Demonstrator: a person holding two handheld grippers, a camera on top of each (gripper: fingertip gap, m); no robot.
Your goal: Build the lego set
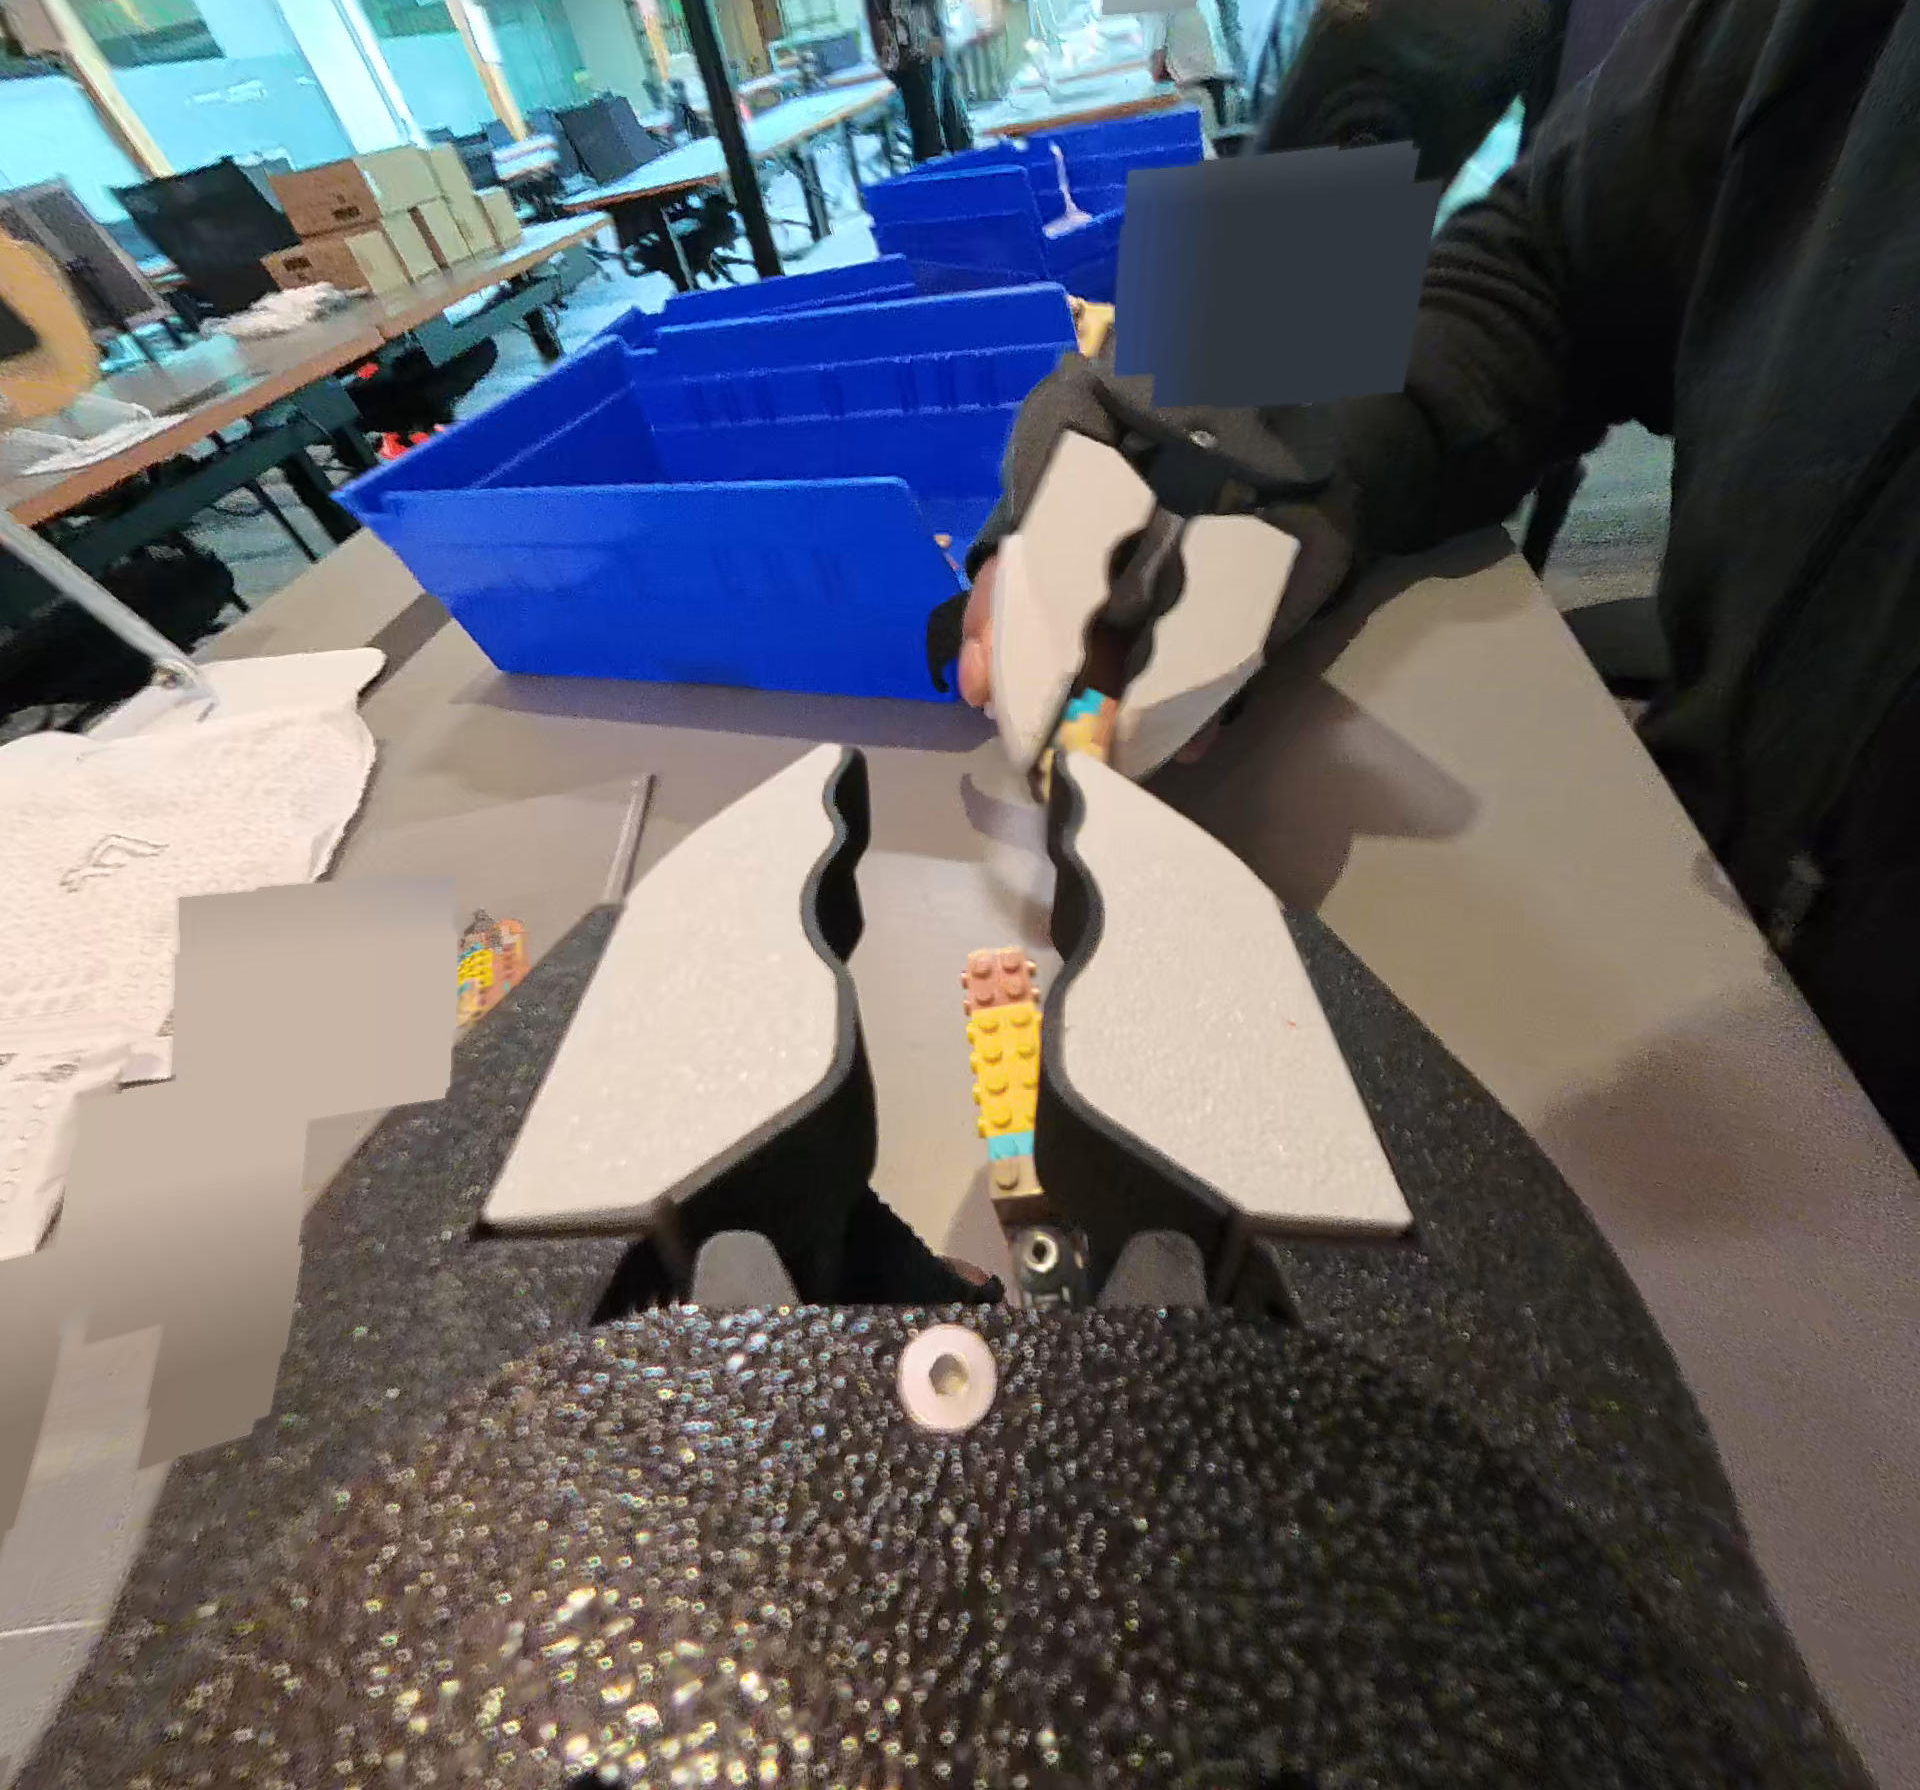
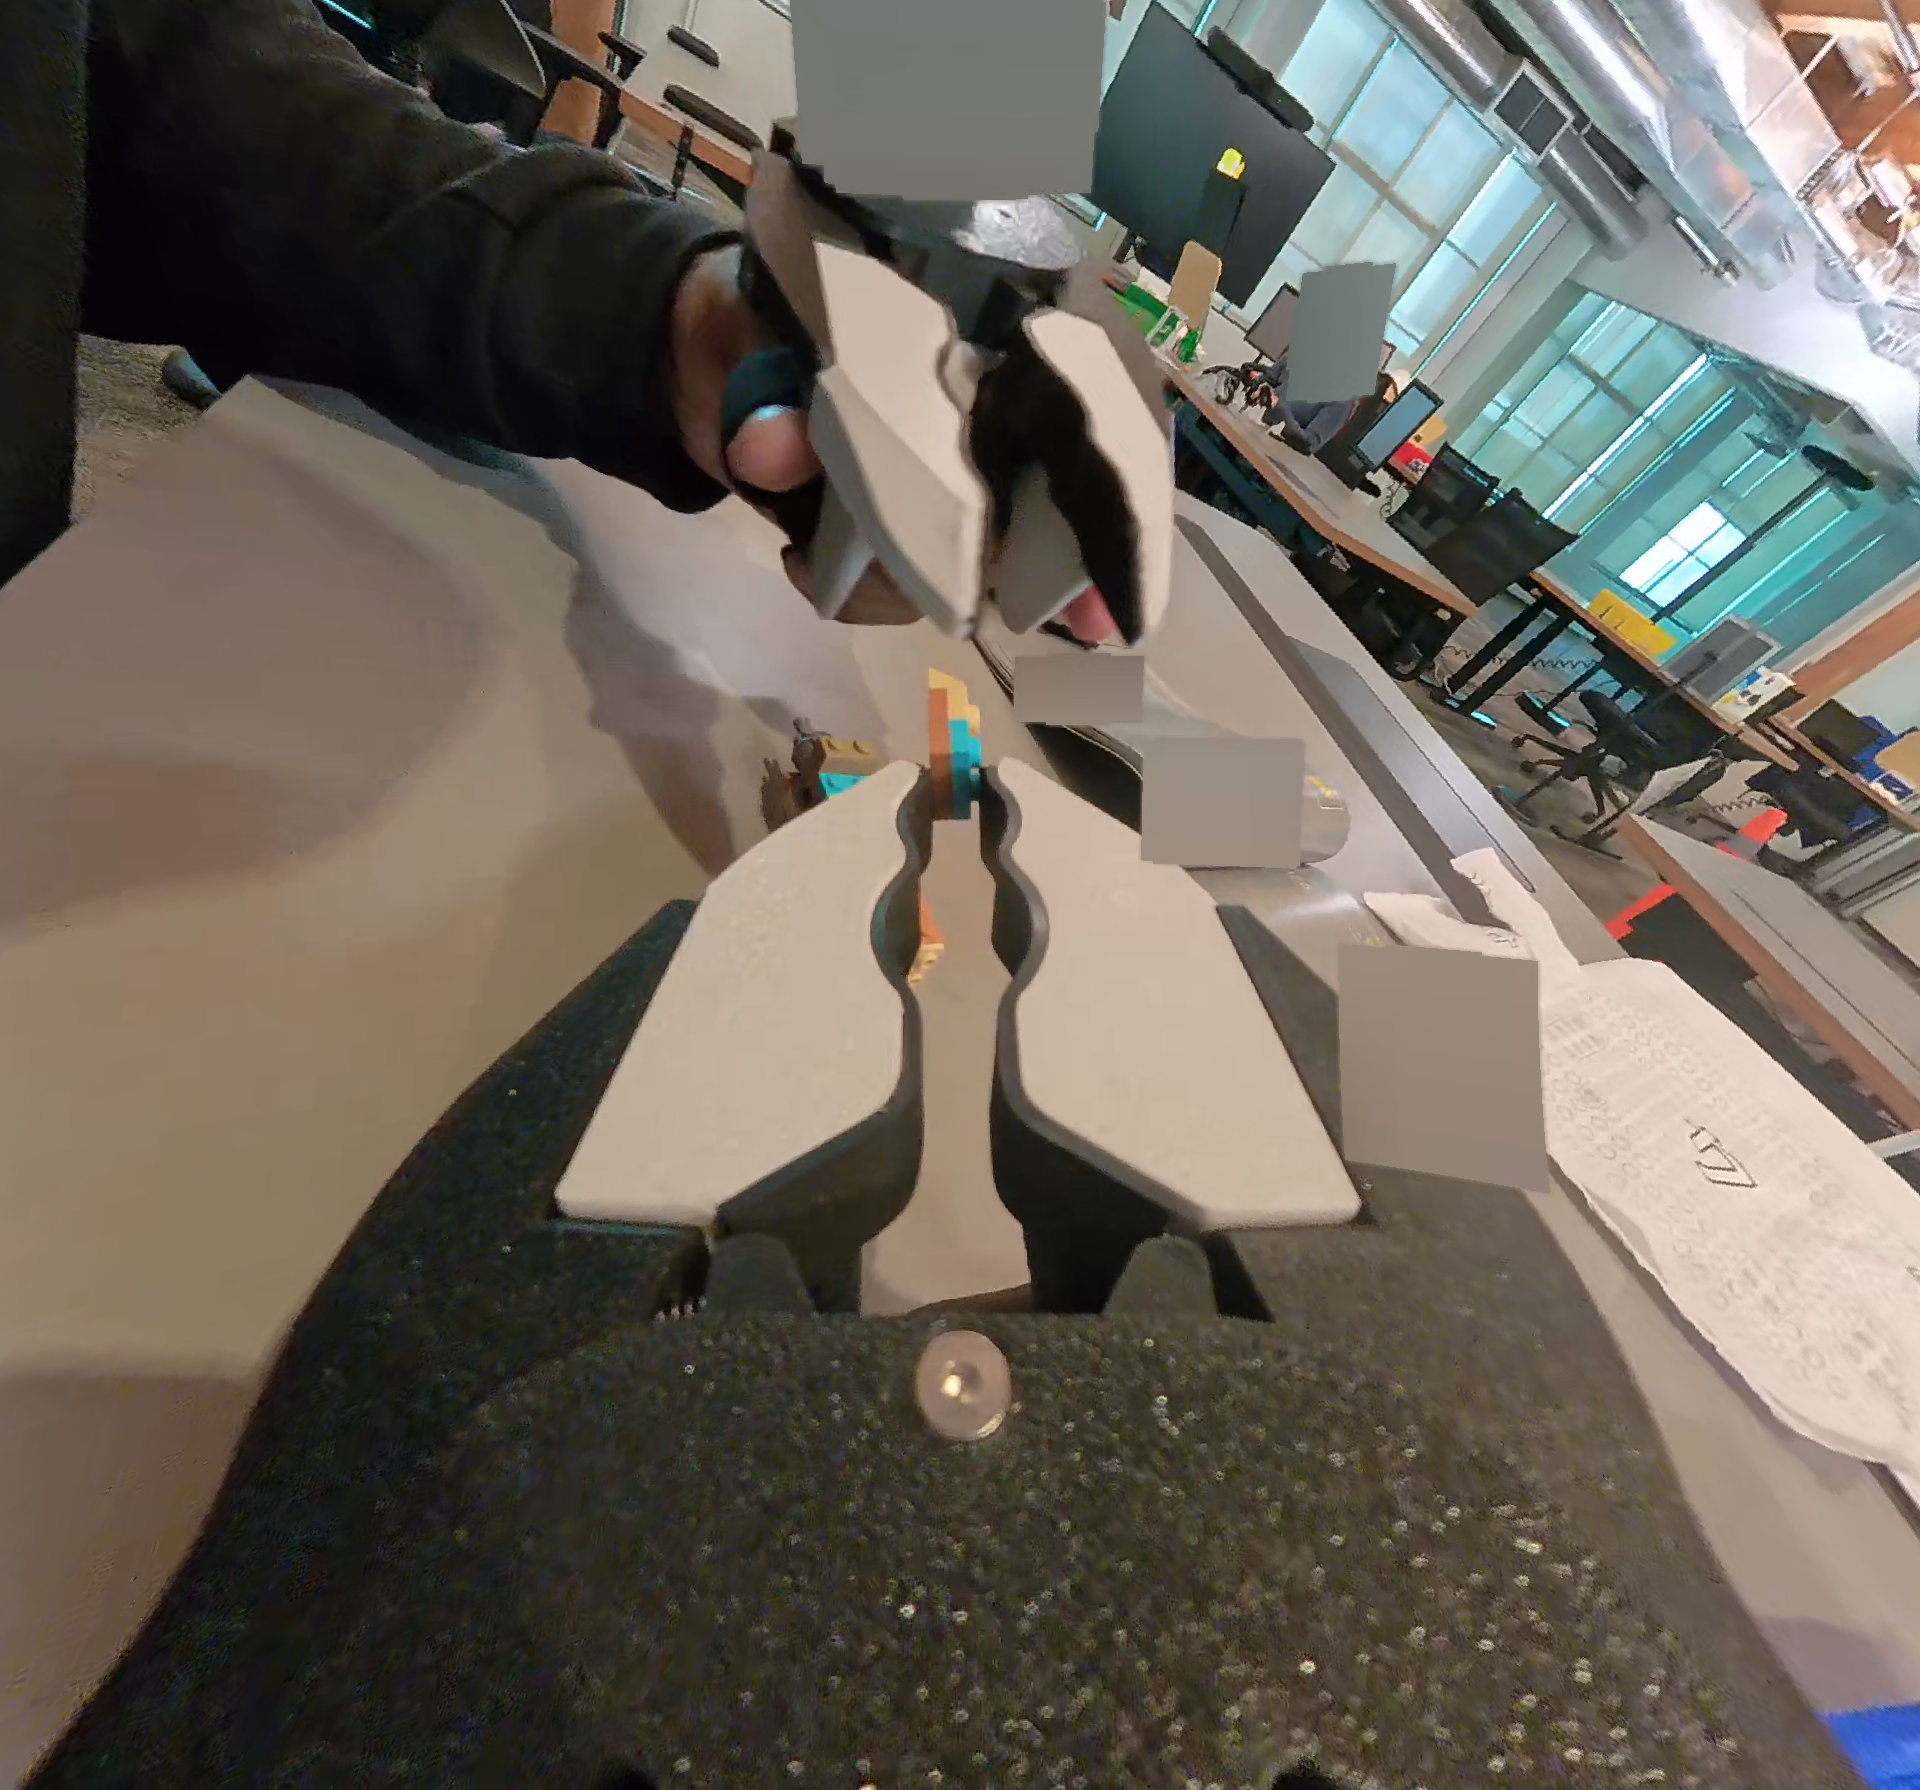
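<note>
A long lego assembly (image 1: 1003,1044) of yellow, pink, teal and tan bricks lies on the grey table (image 1: 1455,909). It sits under the gap of my left gripper (image 1: 956,784), which is open and empty above it. My right gripper (image 2: 954,779) is shut on a small brown, teal and yellow lego piece (image 2: 951,753) at its tips. In the left wrist view the right gripper (image 1: 1081,753) hovers just beyond my left fingertips with that piece (image 1: 1091,706). In the right wrist view the left gripper (image 2: 1055,634) hangs above, and the end of the assembly (image 2: 831,764) lies to the left.
Blue plastic bins (image 1: 675,577) stand in a row behind the work spot. White printed paper (image 1: 156,805) lies at the left, also in the right wrist view (image 2: 1714,1169). A small colourful lego item (image 1: 488,961) and a thin metal rod (image 1: 629,836) lie near it. My two grippers' fingertips are within a few centimetres of each other.
</note>
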